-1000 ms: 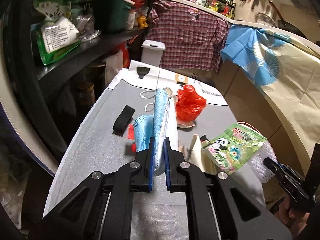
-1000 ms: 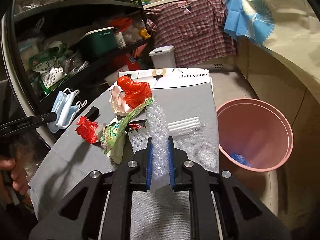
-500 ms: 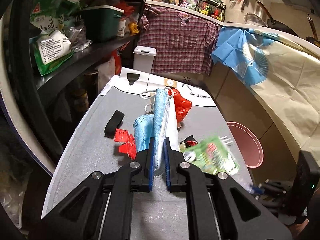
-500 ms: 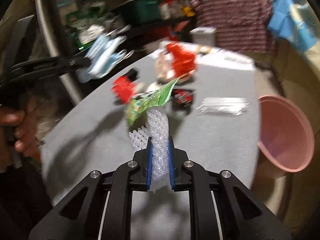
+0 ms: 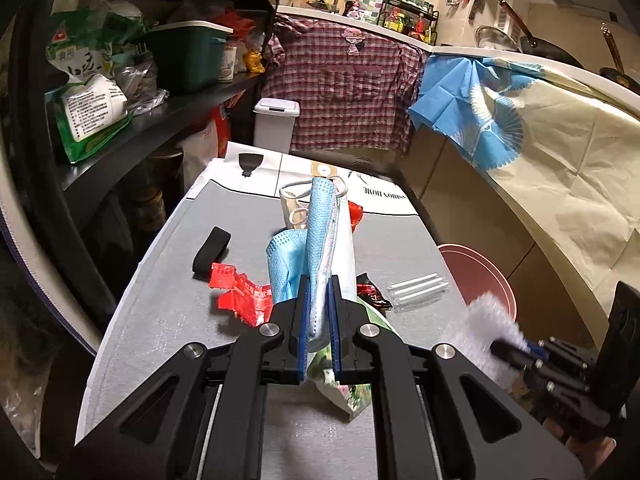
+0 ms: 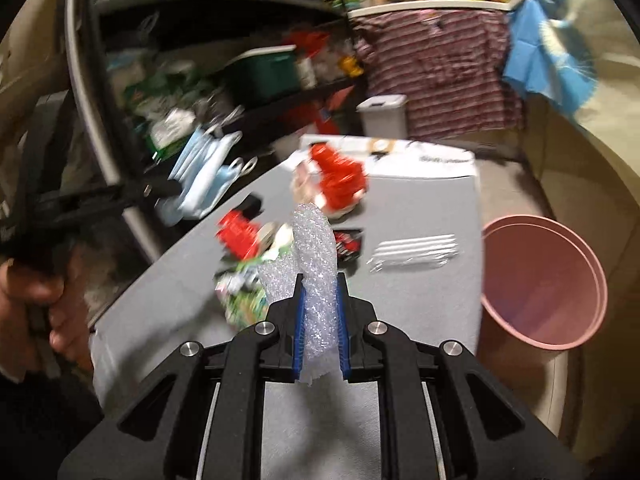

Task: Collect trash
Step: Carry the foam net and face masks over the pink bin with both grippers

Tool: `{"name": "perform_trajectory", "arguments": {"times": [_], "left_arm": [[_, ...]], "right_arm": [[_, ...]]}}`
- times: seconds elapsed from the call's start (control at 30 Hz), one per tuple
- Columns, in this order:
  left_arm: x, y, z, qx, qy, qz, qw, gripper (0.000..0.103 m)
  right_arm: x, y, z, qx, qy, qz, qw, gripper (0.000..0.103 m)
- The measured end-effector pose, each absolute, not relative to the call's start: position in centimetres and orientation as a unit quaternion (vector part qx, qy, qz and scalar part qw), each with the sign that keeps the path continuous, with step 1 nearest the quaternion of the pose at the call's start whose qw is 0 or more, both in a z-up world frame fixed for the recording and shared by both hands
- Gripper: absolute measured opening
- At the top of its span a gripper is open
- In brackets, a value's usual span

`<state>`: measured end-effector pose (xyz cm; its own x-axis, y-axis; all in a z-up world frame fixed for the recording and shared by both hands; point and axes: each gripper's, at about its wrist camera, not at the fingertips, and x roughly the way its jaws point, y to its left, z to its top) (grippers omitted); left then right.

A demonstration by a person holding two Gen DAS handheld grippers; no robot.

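My left gripper (image 5: 318, 284) is shut on a bundle of blue face masks (image 5: 320, 236), lifted above the grey table (image 5: 168, 320). In the right wrist view those blue face masks (image 6: 204, 176) hang at the left, off the table's edge. My right gripper (image 6: 319, 280) is shut on a strip of clear bubble wrap (image 6: 314, 248) that stands up between the pads; the same bubble wrap (image 5: 480, 324) shows blurred at the lower right of the left wrist view. A pink bin (image 6: 544, 284) stands on the floor to the right of the table.
On the table lie a red wrapper (image 5: 240, 292), a red plastic bag (image 6: 340, 180), a green snack packet (image 6: 244, 300), a small black-red sachet (image 6: 348, 242), clear tubes (image 6: 416, 248) and a black strap (image 5: 212, 248). Cluttered shelves (image 5: 168, 92) run along the left. A white lidded bin (image 5: 276, 124) stands beyond.
The green snack packet that hung with the bubble wrap has dropped onto the table. Both grippers have drifted with their loads; the right wrist view has swung back towards the pink bin.
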<state>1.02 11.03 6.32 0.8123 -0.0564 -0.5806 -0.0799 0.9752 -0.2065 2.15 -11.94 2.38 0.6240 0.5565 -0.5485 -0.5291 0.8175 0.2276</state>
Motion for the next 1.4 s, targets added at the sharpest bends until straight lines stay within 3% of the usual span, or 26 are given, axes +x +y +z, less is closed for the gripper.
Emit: {"name": "perform_trajectory", "arguments": {"times": [0.43,0.87,1.4], "left_arm": [[1.2,8.3,6.3,-0.098,0.309,-0.02,0.946,0.009],[2.2,5.5,5.5,-0.092,0.322,-0.049,0.941,0.009],[3.7,3.2,4.8,-0.08,0.329,-0.066,0.939,0.009]], "right_arm": [[3.7,-17.0,3.8,0.083,0.275,0.174,0.942,0.014],[5.0,-21.1,6.5,0.068,0.222,0.088,0.969,0.014],[9.2,-27.6,6.3,0.099,0.226,0.019,0.969,0.014]]}}
